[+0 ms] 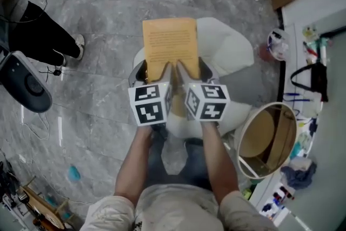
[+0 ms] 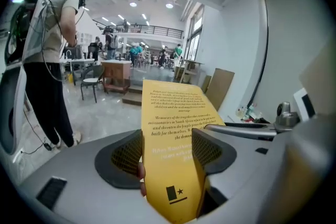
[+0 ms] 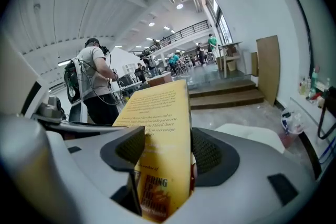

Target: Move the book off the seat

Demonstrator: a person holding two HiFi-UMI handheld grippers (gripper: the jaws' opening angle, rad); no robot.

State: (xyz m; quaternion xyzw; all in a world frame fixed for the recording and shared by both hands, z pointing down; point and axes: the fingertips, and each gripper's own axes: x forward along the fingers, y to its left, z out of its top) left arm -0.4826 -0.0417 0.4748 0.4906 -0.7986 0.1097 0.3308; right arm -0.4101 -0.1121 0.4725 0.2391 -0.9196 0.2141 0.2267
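left gripper (image 2: 168, 150) and right gripper (image 3: 167, 155) each pinch the yellow book (image 1: 170, 46), pads against its covers; head view alone shows it over the white seat (image 1: 230, 46).

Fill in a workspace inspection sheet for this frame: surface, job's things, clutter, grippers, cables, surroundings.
Surface: white seat on grey floor.
Job's things: yellow book, raised, over the seat in the head view.
Clutter: small items on the bench at right; round bin beside it.
Grippers: left gripper and right gripper both shut on the book's near end.
Cables: thin cable loose on the floor.
Surroundings: a person standing nearby.
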